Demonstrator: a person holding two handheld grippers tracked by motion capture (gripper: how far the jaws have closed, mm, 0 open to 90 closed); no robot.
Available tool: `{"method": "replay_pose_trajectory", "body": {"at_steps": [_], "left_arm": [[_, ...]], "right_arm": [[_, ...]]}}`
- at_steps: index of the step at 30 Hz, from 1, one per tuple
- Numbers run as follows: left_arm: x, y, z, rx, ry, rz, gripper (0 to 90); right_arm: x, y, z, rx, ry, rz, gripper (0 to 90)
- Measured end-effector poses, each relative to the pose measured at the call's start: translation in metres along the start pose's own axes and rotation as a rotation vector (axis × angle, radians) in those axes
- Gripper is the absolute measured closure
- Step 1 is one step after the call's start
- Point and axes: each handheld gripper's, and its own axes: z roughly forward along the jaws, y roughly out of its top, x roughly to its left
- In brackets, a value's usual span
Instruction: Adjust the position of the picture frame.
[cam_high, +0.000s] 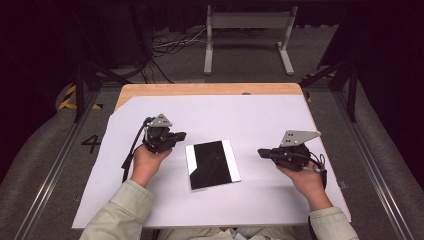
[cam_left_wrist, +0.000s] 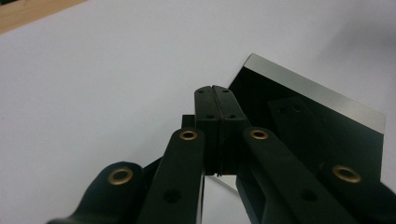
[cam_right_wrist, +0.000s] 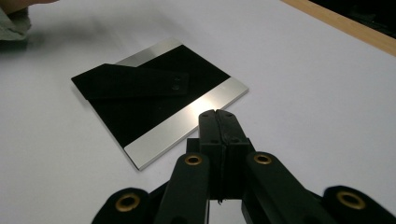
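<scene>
A flat square plate (cam_high: 212, 164) with a glossy black middle and silvery strips along two sides lies in the middle of the white sheet (cam_high: 250, 115). My left gripper (cam_high: 182, 135) hovers just left of it, jaws pressed together with nothing between them. In the left gripper view the plate (cam_left_wrist: 322, 121) lies past the closed fingertips (cam_left_wrist: 205, 105) and reflects a jaw. My right gripper (cam_high: 261, 152) is to the right of the plate, also shut and empty. In the right gripper view the plate (cam_right_wrist: 154, 100) lies just beyond my right gripper (cam_right_wrist: 217, 115).
The white sheet covers most of a wooden tabletop (cam_high: 210, 89), whose bare edge shows at the far side. Beyond the table stand a grey metal frame (cam_high: 248, 37) and cables on the floor. Black rails (cam_high: 82, 95) flank the table.
</scene>
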Motion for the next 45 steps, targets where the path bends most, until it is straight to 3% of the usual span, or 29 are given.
{"method": "replay_pose_trajectory", "body": {"at_steps": [4,9,18,25,34,45], "left_arm": [[0.003,0.000,0.005,0.017,-0.006,-0.026,90.0],[0.010,0.000,0.014,0.073,0.015,-0.038,90.0],[0.013,0.002,0.021,0.089,0.008,-0.050,90.0],[0.015,-0.001,0.031,0.114,0.021,-0.057,90.0],[0.020,-0.006,0.041,0.131,0.008,-0.072,89.9],[0.022,-0.010,0.051,0.171,-0.013,-0.078,90.0]], "right_arm": [[0.005,0.001,0.000,0.012,0.019,-0.009,89.6],[0.014,0.002,0.003,0.036,0.052,-0.025,89.6],[0.031,0.001,0.022,0.111,0.096,-0.067,89.7],[0.040,0.000,0.035,0.158,0.134,-0.093,89.7],[0.048,-0.002,0.047,0.200,0.169,-0.120,89.7],[0.047,0.001,0.041,0.180,0.166,-0.115,89.7]]}}
